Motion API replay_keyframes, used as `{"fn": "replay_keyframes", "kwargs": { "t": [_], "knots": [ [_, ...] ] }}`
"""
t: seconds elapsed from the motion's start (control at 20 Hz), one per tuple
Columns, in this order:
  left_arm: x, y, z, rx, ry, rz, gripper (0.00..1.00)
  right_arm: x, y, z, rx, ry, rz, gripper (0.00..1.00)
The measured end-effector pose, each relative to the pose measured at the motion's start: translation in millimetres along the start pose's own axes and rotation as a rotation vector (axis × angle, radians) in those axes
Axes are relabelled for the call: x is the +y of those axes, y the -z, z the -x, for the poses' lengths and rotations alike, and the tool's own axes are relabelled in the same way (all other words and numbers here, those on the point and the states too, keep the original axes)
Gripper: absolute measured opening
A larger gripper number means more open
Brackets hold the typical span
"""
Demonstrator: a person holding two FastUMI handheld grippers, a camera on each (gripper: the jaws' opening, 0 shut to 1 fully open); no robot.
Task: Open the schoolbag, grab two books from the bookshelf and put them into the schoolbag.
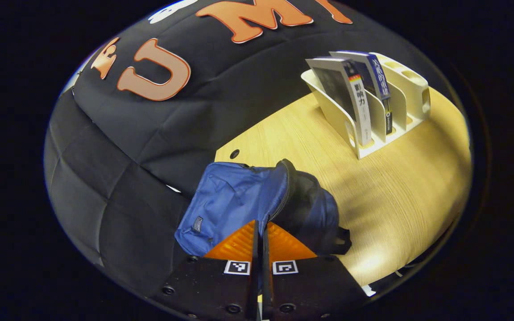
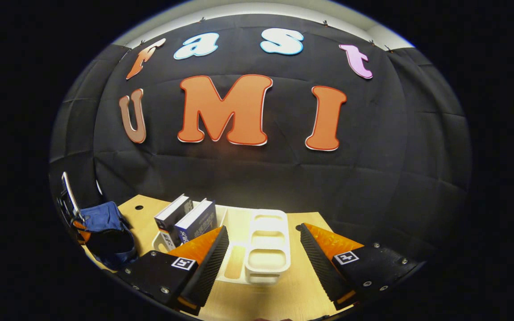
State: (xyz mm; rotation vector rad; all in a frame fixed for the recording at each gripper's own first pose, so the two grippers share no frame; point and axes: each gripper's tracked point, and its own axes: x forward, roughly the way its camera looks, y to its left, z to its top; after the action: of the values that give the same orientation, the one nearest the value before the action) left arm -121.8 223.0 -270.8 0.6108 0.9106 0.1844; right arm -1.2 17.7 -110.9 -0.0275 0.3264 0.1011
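Note:
The blue schoolbag [image 1: 230, 200] lies on the wooden table [image 1: 395, 191], its zipper parted and the dark inside showing. My left gripper [image 1: 261, 223] is shut, and the zipper line runs down into its closed tips. A white bookshelf [image 1: 406, 96] stands farther along the table with two upright books: a grey-white book [image 1: 350, 96] and a blue book [image 1: 375, 73]. In the right gripper view my right gripper [image 2: 264, 227] hangs open over the bookshelf [image 2: 266, 240], holding nothing. The two books [image 2: 185, 216] stand just left of it. The schoolbag [image 2: 105, 236] sits at the far left.
A small round hole [image 1: 234, 154] marks the table near its back edge. The black cloth wall [image 2: 257, 178] rises directly behind the table and bookshelf. The bookshelf's right slots [image 2: 268, 258] hold no books. Bare tabletop lies between bag and shelf.

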Motion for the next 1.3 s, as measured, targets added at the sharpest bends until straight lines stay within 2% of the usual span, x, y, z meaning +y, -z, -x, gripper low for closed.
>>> {"fn": "replay_keyframes", "kwargs": {
  "t": [0.4,0.6,0.8,0.95,1.0,1.3],
  "knots": [
    [63.5,-55.4,9.7,-0.081,0.070,0.103,0.04,70.2,-26.0,-12.2,0.064,-0.188,-0.001,0.96],
    [82.7,-68.0,3.8,-0.095,0.126,0.141,0.04,122.9,-32.3,-27.4,0.142,-0.291,-0.001,0.96],
    [101.3,-74.1,2.2,-0.102,0.185,0.161,0.04,168.4,-28.1,-59.2,0.261,-0.353,-0.021,0.96],
    [113.0,-77.5,-0.2,-0.106,0.210,0.183,0.00,192.3,-14.1,-87.8,0.399,-0.338,-0.051,0.97],
    [115.2,-76.3,-3.1,-0.103,0.217,0.187,0.03,198.9,-9.8,-95.4,0.441,-0.334,-0.062,0.97],
    [118.3,-76.4,-10.9,-0.119,0.270,0.196,0.03,228.2,2.8,-154.2,0.645,-0.248,-0.096,0.97]
  ]
}}
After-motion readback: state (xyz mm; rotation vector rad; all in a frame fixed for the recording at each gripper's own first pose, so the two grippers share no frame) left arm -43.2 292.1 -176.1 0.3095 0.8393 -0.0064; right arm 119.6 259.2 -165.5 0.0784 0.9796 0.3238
